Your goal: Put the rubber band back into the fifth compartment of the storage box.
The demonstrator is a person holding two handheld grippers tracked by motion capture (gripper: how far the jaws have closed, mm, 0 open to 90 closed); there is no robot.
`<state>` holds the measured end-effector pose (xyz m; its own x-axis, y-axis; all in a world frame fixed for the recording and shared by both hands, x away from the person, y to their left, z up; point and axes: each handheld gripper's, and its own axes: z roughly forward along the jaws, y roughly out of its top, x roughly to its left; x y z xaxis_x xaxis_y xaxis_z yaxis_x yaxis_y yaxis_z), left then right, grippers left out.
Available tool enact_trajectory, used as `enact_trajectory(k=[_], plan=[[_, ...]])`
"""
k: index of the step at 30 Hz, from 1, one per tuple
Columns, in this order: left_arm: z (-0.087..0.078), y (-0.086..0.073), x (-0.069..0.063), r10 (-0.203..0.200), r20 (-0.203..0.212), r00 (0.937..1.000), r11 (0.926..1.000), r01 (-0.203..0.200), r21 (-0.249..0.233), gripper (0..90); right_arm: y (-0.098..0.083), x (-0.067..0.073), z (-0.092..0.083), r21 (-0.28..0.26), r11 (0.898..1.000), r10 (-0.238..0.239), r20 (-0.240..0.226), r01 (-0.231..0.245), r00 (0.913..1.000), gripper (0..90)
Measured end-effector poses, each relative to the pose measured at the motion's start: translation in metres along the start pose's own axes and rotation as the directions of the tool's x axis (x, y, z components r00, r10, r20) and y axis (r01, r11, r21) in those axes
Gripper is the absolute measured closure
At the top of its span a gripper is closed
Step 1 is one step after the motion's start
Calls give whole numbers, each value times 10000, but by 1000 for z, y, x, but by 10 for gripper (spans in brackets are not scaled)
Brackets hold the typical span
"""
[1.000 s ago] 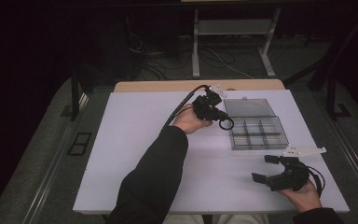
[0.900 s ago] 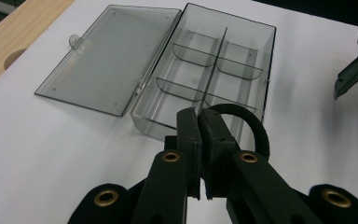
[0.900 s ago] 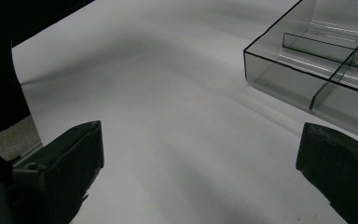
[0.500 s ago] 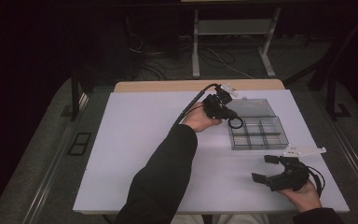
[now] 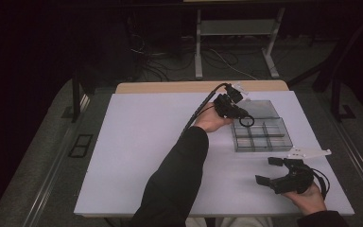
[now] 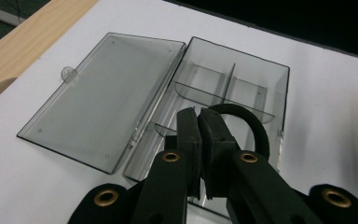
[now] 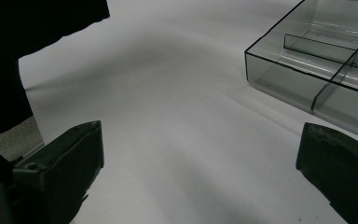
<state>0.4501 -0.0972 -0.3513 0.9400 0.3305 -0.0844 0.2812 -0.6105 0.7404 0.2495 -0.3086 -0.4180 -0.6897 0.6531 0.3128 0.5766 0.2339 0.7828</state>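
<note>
Dark room all around, with one white table [image 5: 146, 156] in the middle. On the table sits a clear box [image 5: 262, 135] with little walls inside that split it into small rooms. Its clear lid [image 6: 102, 98] lies flat and open, joined to the far side of the box as the high view shows it.

The left gripper [image 5: 234, 111] is right at the near-left corner of the box. Its jaws are pressed tight on a black ring [image 6: 244, 123], maybe a hair band or a rubber ring. The jaws pinch one side of the ring, and the rest of the loop sticks out past the jaw tips, over the box. In the left gripper view the loop hangs above the small rooms closest to the jaws. A ring is round, so it has no long side; its flat face looks about level with the table.

I think the next move is to lower the ring into one small room and let go. The ring looks almost as wide as a room, so it may catch on a wall.

The right gripper [image 5: 276, 172] rests on the table, on the near side of the box and well apart from it. Its jaws are wide apart with nothing in them. The left hand [image 5: 210, 120] is much nearer to the box.
</note>
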Motion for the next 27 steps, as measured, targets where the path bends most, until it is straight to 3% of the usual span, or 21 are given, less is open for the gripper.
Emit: enact_trajectory(k=[9,18,27], plan=[[13,3,2,-747,-190,9970,9955,735,-605,867,0,0,0,-56,10000,71,-59,-72,10000,5],[31,3,1,-1238,-36,9923,9870,1228,-1041,867,0,-1,-1,-104,9999,77,-110,-78,9999,4],[55,-1,-3,-1654,95,9862,9818,1656,-934,866,0,-1,-1,-157,9997,162,-176,-165,9997,5]])
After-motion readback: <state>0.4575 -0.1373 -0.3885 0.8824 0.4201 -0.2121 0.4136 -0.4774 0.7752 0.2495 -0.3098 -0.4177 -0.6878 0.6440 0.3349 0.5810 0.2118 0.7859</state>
